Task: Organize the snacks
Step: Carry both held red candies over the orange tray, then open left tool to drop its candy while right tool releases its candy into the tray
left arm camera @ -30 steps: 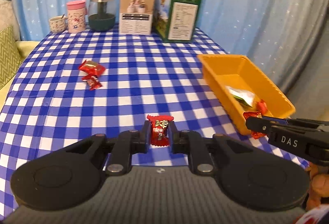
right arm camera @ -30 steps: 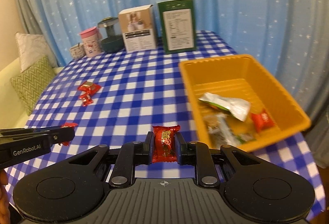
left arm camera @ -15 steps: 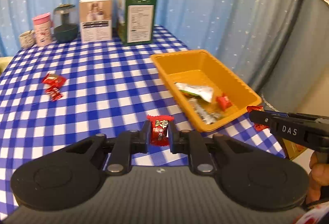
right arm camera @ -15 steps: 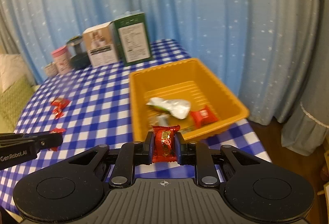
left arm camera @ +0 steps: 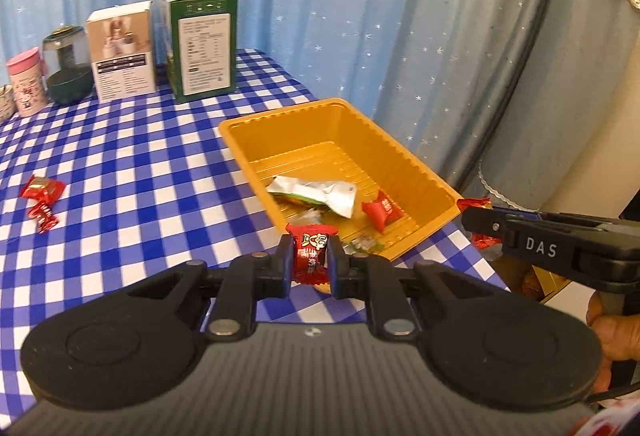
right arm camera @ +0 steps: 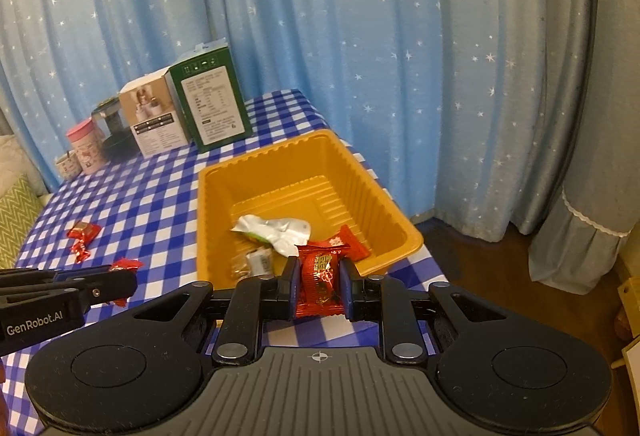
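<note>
Nearest my left camera, at six o'clock, the left gripper (left arm camera: pixel 310 262) is pinching a red candy (left arm camera: pixel 311 260) upright between its narrow jaws; yellow and white characters are showing on the wrapper, too small for me to read. At three o'clock in that view the right gripper (left arm camera: pixel 478 222) is reaching in level from the side, "DAS" printed on its black finger, a hand (left arm camera: pixel 610 332) wrapping its handle below. On my right camera the same tool is clamping a red foil snack packet (right arm camera: pixel 320 286) with gold print that I am failing to make out. At nine o'clock there, the left tool's side is carrying the words "GenRobot.AI".

Just beyond both tips, toward twelve o'clock, the orange tray (right arm camera: pixel 384 195) is sitting on the blue checked tablecloth (left arm camera: pixel 140 155), holding a silver pouch (right arm camera: pixel 278 230) and a red wrapped sweet (left arm camera: pixel 382 211). Two red candies (left arm camera: pixel 42 197) are lying on the cloth at nine o'clock. Farthest, at eleven o'clock, a green carton (left arm camera: pixel 202 43) with a white label panel and a white box (left arm camera: pixel 122 49) are standing side by side, their text illegible.
</note>
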`<move>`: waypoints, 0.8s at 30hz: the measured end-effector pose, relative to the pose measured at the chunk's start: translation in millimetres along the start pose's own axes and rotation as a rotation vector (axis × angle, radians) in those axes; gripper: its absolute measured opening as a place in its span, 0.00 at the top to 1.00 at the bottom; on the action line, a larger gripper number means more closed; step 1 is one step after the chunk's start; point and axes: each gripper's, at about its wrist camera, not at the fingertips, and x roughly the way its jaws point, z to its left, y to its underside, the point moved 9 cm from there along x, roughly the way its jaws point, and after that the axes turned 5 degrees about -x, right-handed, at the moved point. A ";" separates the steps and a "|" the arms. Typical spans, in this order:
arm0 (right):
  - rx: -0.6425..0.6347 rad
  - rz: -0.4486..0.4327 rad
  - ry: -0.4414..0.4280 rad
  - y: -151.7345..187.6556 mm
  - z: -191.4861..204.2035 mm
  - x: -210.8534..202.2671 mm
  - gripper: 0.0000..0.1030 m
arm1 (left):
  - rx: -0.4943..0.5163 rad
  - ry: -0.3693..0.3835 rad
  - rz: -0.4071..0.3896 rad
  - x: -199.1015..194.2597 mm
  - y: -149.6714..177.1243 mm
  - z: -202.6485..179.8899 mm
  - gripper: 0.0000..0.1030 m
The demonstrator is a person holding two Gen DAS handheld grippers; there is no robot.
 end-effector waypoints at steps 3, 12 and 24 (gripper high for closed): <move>0.001 0.003 -0.001 -2.5 -4.7 6.6 0.80 | 0.009 0.010 0.006 8.9 -3.3 -5.8 0.85; 0.003 0.008 -0.006 -13.8 -14.0 31.8 0.80 | 0.011 0.030 0.023 38.4 -13.7 -11.1 0.85; 0.015 0.011 -0.007 -27.6 -24.6 62.7 0.80 | 0.019 0.044 0.050 77.9 -24.6 -12.6 0.85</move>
